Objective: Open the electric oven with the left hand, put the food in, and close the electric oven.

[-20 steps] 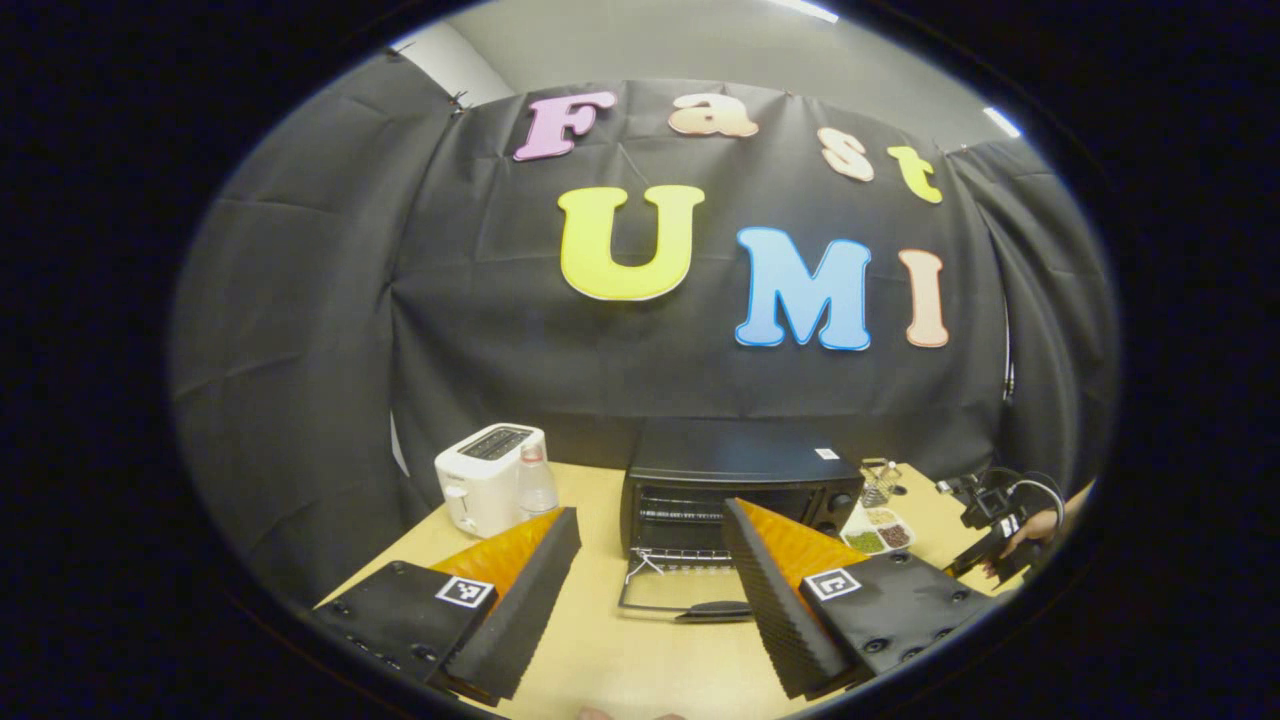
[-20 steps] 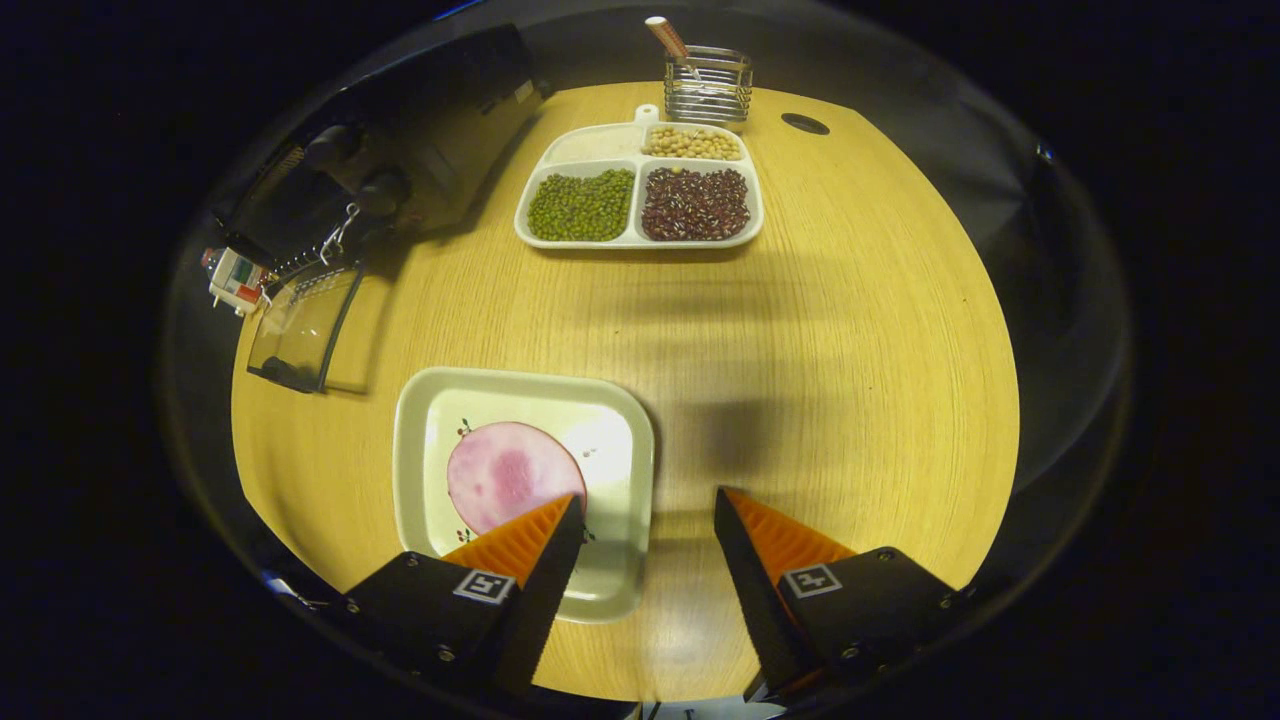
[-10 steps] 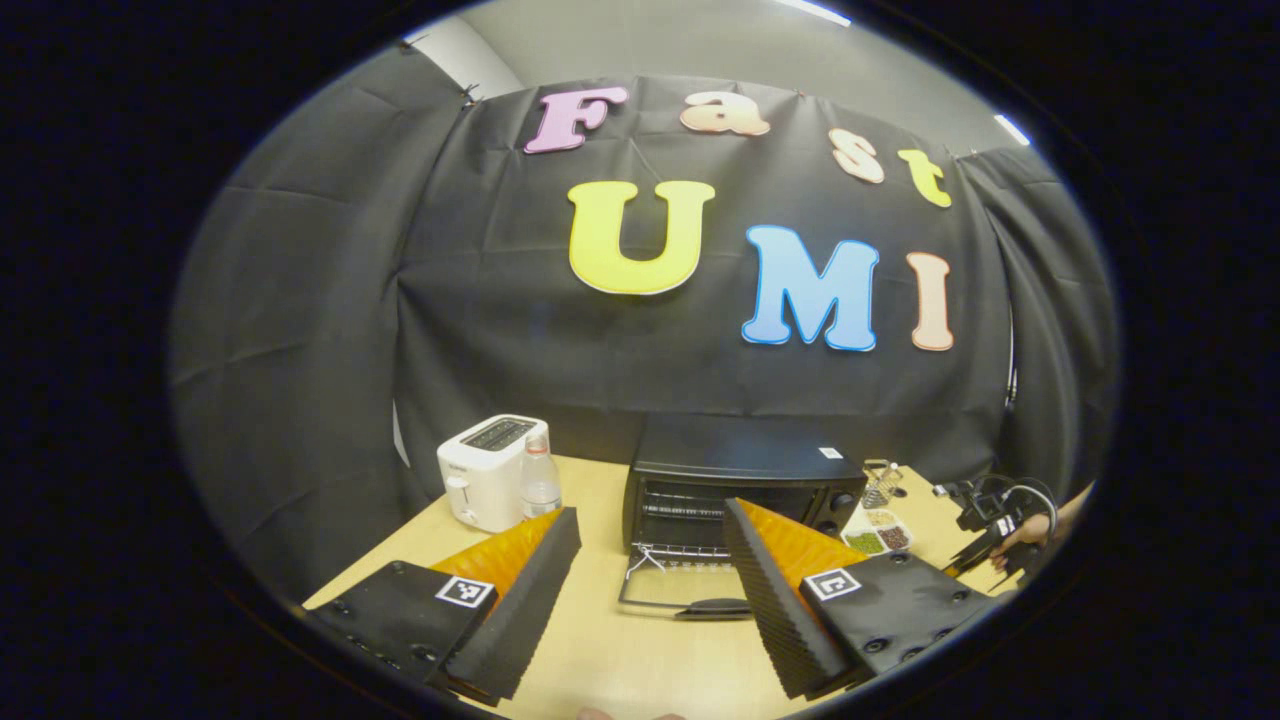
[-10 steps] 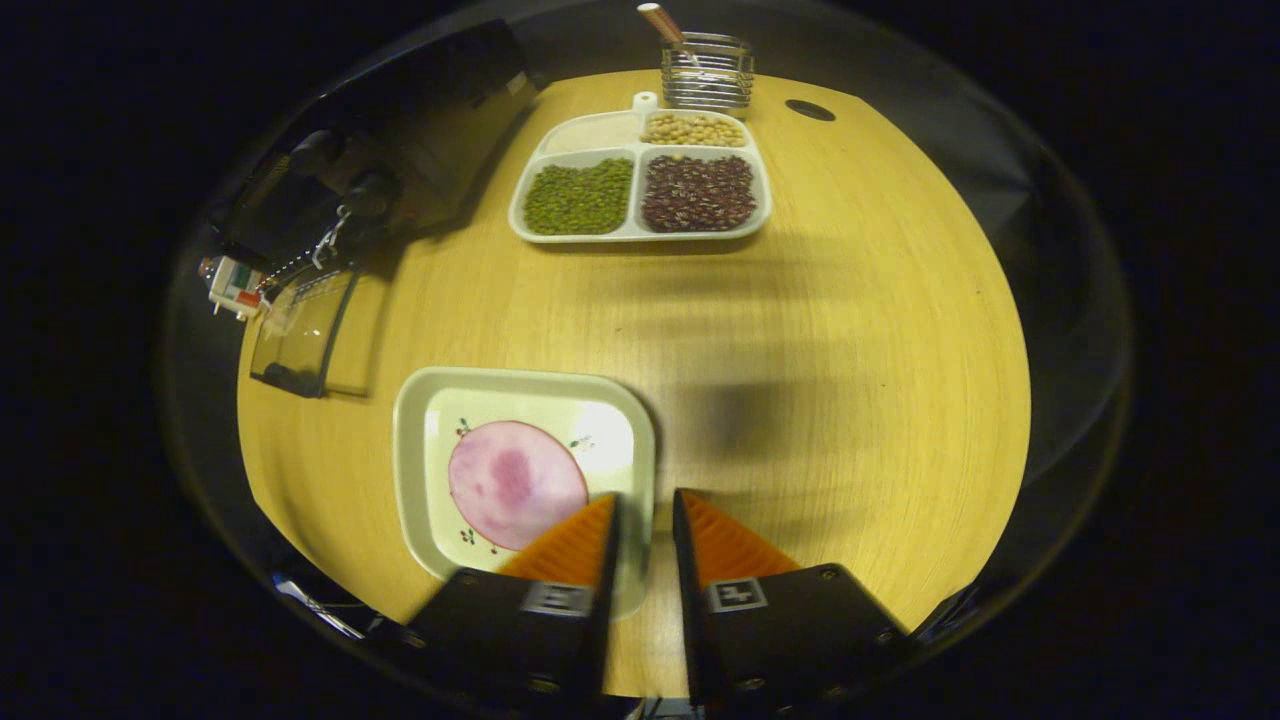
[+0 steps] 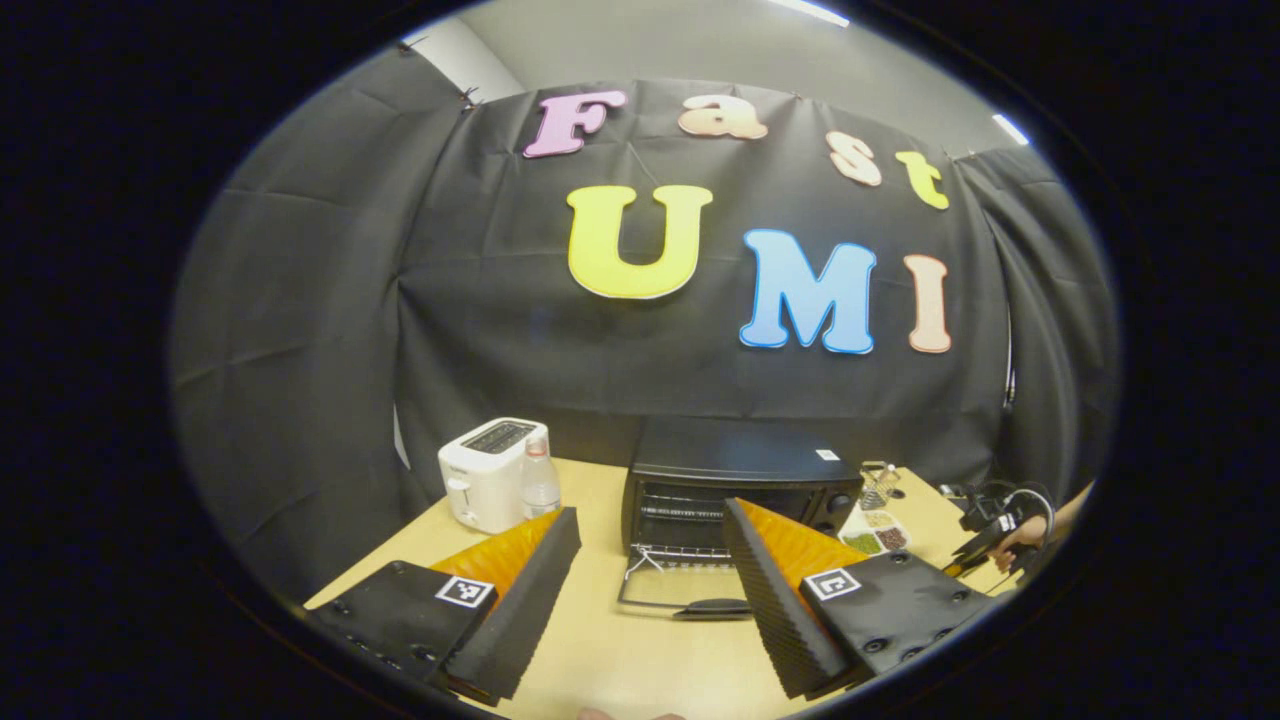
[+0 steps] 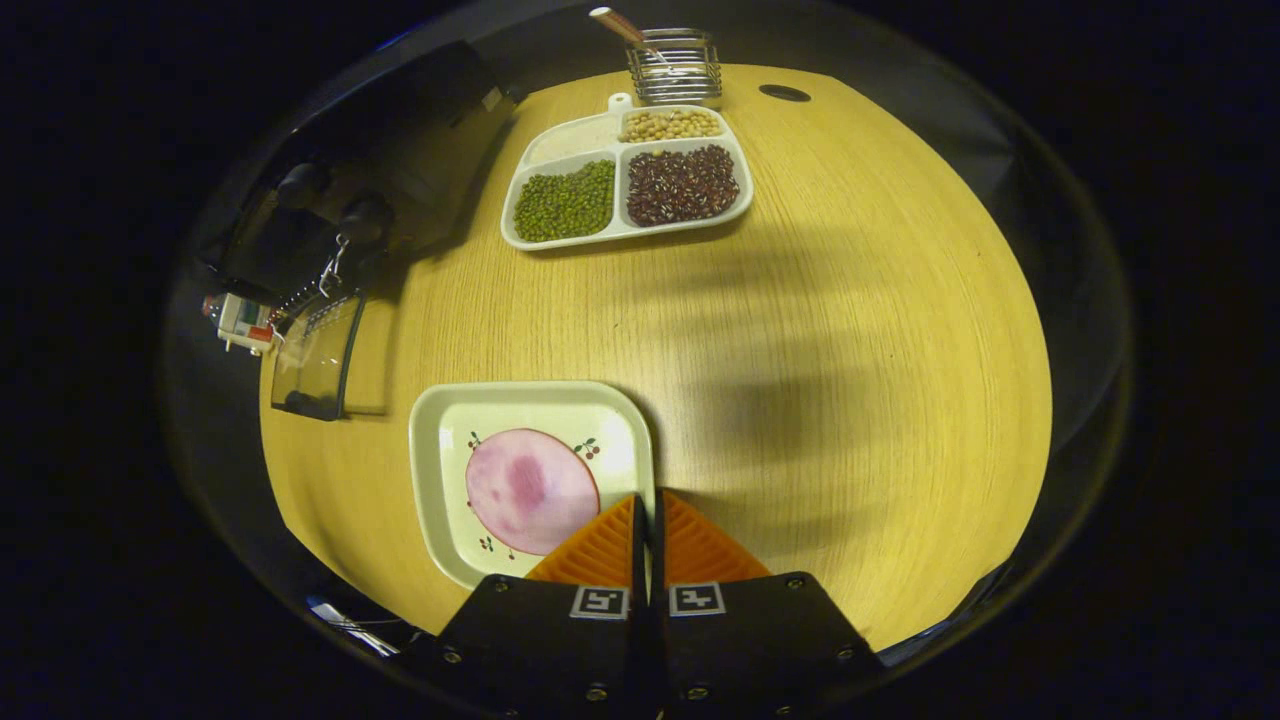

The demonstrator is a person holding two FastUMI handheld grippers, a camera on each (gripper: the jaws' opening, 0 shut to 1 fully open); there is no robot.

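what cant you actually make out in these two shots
- Right claw, right gripper view: fingers closed at the plate rim; the claw's own body hides whether the rim is pinched.
- Oven interior, left gripper view: dark and far off, contents unclear past the rack.
- Divided tray, left gripper view: too small to tell its contents.

table [image 6: 850, 300] looks like matt wood grain, plate [image 6: 435, 480] is glossy glazed, oven door [image 6: 315, 355] clear glass, cutlery holder [image 6: 672, 68] shiny wire metal

Ham slice [image 6: 531, 490] on plate [image 6: 440, 420]; oven [image 6: 400, 150] behind-left.
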